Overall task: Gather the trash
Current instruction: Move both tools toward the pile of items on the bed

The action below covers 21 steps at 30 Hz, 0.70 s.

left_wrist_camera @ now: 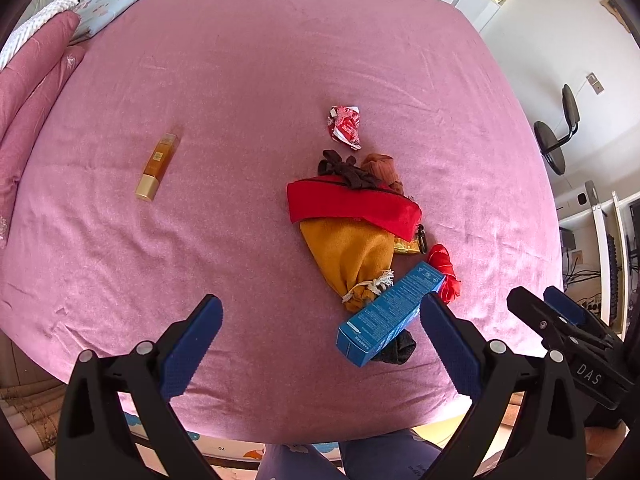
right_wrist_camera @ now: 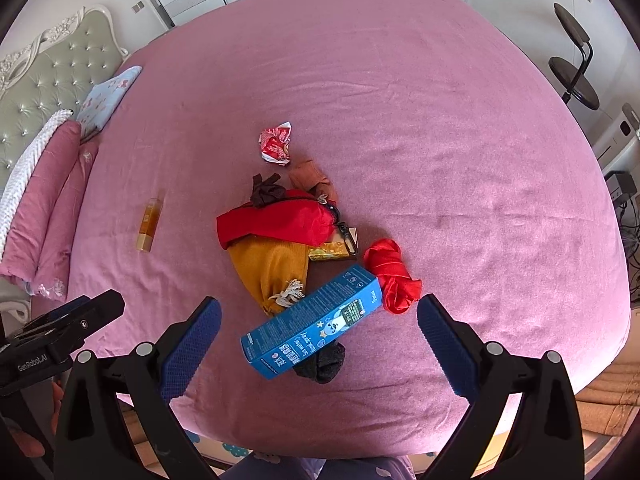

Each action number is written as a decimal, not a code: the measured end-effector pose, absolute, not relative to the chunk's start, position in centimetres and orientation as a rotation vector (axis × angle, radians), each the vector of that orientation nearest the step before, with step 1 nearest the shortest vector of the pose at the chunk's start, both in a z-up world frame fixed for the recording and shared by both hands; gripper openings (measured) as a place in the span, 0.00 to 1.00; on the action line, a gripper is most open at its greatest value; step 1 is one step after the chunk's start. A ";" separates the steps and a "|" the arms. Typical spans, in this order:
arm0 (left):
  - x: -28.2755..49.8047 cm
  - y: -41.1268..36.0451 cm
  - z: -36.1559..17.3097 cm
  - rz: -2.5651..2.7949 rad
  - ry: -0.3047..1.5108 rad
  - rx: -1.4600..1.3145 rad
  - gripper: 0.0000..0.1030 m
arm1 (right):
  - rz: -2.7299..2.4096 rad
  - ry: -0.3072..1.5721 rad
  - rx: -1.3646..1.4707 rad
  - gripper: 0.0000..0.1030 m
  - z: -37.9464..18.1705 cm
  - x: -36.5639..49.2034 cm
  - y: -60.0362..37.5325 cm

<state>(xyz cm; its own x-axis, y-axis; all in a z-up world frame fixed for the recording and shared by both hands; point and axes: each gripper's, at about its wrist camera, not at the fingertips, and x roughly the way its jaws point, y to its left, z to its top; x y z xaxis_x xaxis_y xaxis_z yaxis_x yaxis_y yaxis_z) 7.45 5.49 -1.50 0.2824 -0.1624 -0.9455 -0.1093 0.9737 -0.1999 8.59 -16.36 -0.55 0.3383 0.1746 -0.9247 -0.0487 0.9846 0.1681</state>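
Trash: blue carton (right_wrist_camera: 310,322) just ahead between my right hand-held gripper (right_wrist_camera: 318,334) fingers, spread apart, empty; left hand-held gripper (left_wrist_camera: 320,336) likewise. Risk: carton overlaps dark sock (right_wrist_camera: 322,364); I might pinch cloth too.

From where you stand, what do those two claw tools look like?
Both the left gripper and the right gripper are black plastic with silver rivets; their jaws carry blue textured pads. White lettering marks the bodies. No cables show.
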 end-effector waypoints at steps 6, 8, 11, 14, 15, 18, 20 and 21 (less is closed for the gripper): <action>8.3 4.7 -2.0 -0.022 1.301 -0.254 0.96 | 0.178 1.241 0.117 0.92 -1.1 10.0 -16.9; 8.5 4.5 -2.1 -0.024 1.309 -0.258 0.96 | 0.188 1.252 0.129 0.92 -1.4 10.5 -17.1; 8.7 4.1 -2.6 -0.024 1.326 -0.257 0.96 | 0.194 1.263 0.127 0.92 -1.8 10.9 -17.1; 8.8 4.1 -3.0 -0.027 1.342 -0.268 0.96 | 0.207 1.273 0.131 0.92 -2.0 11.0 -17.1; 8.9 3.9 -3.1 -0.026 1.344 -0.274 0.96 | 0.209 1.275 0.131 0.92 -2.0 11.1 -17.1; 8.9 3.8 -3.3 -0.030 1.350 -0.276 0.96 | 0.213 1.281 0.130 0.92 -2.1 11.1 -17.1; 8.9 3.7 -3.3 -0.033 1.352 -0.273 0.96 | 0.218 1.287 0.135 0.92 -2.2 11.2 -17.2; 8.9 3.7 -3.4 -0.035 1.354 -0.271 0.96 | 0.218 1.289 0.135 0.92 -2.2 11.2 -17.2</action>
